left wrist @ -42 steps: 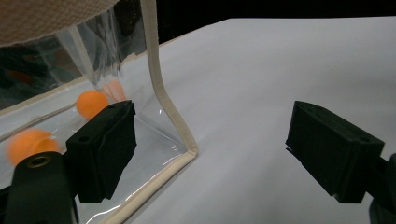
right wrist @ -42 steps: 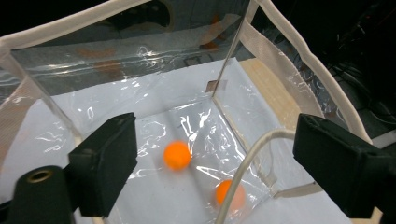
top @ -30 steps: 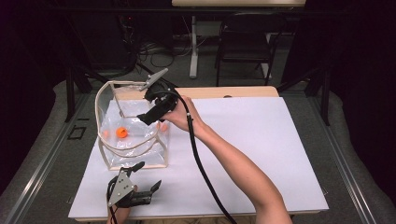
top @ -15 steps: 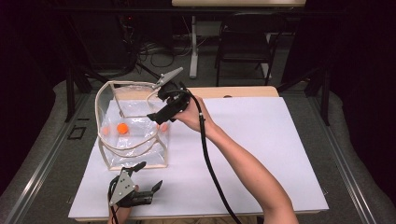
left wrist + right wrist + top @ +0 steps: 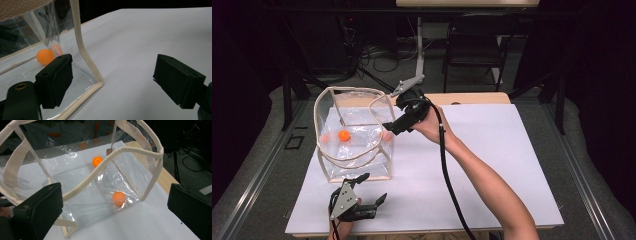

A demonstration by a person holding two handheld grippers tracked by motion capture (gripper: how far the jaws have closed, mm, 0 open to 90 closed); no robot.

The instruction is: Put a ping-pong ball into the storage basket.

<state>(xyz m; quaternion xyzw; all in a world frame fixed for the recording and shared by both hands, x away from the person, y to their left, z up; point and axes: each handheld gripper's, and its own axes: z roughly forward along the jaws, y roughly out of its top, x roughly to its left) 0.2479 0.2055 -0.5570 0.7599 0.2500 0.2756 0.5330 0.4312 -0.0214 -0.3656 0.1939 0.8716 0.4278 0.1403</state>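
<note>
A clear plastic bag (image 5: 354, 150) with beige trim and handles stands open on the white sheet at the left. Two orange balls lie inside it, one (image 5: 97, 161) farther in and one (image 5: 118, 198) by the near wall. My right gripper (image 5: 391, 127) hovers at the bag's right upper edge. Its jaws have just been opening and are wide, with nothing between them. My left gripper (image 5: 372, 187) rests open on the sheet in front of the bag. In its own view the left gripper (image 5: 116, 80) faces the bag's corner (image 5: 87, 62), with a ball (image 5: 45, 56) behind the plastic.
The white sheet (image 5: 502, 150) covers a wooden table and lies bare to the right of the bag. The right gripper's black cable (image 5: 447, 170) trails along the forearm to the front edge. A dark chair (image 5: 472, 55) and floor cables sit beyond the table.
The right gripper has moved rightward from above the bag's opening to its right edge, jaws spreading. A second ball now shows by the bag's right wall. The left gripper has stayed put.
</note>
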